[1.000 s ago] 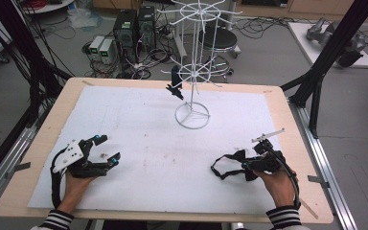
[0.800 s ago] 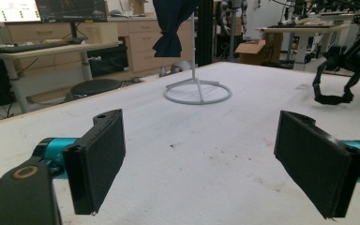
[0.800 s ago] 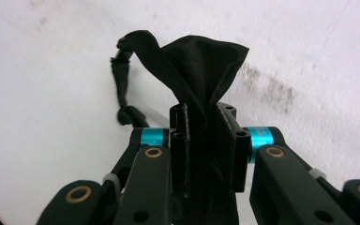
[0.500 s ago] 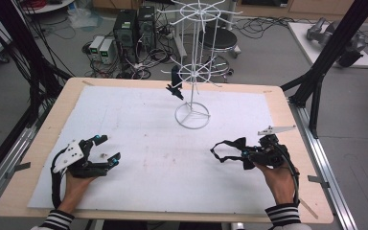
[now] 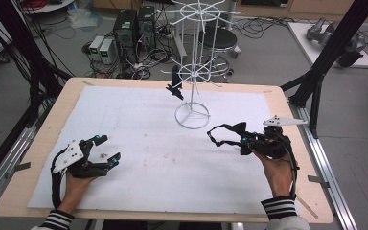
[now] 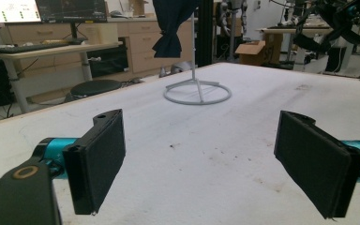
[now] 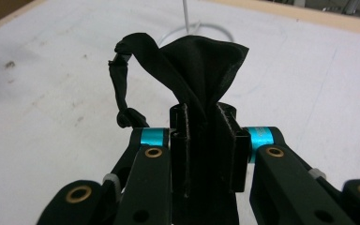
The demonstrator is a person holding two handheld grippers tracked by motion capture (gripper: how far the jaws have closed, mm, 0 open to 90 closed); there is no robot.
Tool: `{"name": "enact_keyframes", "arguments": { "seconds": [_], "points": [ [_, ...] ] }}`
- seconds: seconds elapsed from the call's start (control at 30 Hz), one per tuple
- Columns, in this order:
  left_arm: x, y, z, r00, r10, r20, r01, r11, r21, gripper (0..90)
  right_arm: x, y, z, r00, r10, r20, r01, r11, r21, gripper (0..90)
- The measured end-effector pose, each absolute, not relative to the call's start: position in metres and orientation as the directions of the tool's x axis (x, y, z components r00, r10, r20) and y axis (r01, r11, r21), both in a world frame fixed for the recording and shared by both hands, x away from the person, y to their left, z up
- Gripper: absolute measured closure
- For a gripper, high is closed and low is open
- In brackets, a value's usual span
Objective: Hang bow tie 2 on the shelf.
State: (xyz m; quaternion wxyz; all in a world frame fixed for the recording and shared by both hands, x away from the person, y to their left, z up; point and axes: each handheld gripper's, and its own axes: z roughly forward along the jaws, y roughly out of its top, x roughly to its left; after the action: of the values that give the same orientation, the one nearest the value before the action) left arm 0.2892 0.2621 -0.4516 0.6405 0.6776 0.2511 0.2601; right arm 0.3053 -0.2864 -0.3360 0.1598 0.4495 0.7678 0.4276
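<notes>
One wooden table [image 5: 287,103], topped by a white sheet [image 5: 139,124] marked with a few dark specks. Toward the far middle, a white wire rack [image 5: 192,67] on a ring base, with a small dark cloth piece [image 5: 174,82] hanging from a lower arm; same rack base [image 6: 197,92] and hanging cloth [image 6: 172,26] ahead in the left gripper view. Near left, left gripper [image 5: 104,149] held low over the sheet by a hand [image 5: 74,184], jaws wide apart with nothing between, pads [image 6: 104,157] facing across bare sheet. Near right, right gripper [image 5: 243,142] raised in the other hand [image 5: 277,170], pointed toward the table's middle. Black fabric pouch [image 7: 194,70] pinched between its closed-up jaws, drawstring loop [image 7: 120,79] drooping to one side; seen from above as the dark pouch [image 5: 230,132], well short of the rack.
</notes>
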Motion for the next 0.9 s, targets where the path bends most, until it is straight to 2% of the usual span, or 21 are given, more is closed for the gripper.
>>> {"name": "enact_keyframes", "arguments": {
  "seconds": [0.9],
  "points": [
    [0.289,0.262,-0.452,0.74,0.672,0.032,0.004,-0.052,0.999,17.2,0.331,-0.274,-0.3,-0.557,0.823,0.115,0.395,0.141,0.908,77.1]
  ]
}}
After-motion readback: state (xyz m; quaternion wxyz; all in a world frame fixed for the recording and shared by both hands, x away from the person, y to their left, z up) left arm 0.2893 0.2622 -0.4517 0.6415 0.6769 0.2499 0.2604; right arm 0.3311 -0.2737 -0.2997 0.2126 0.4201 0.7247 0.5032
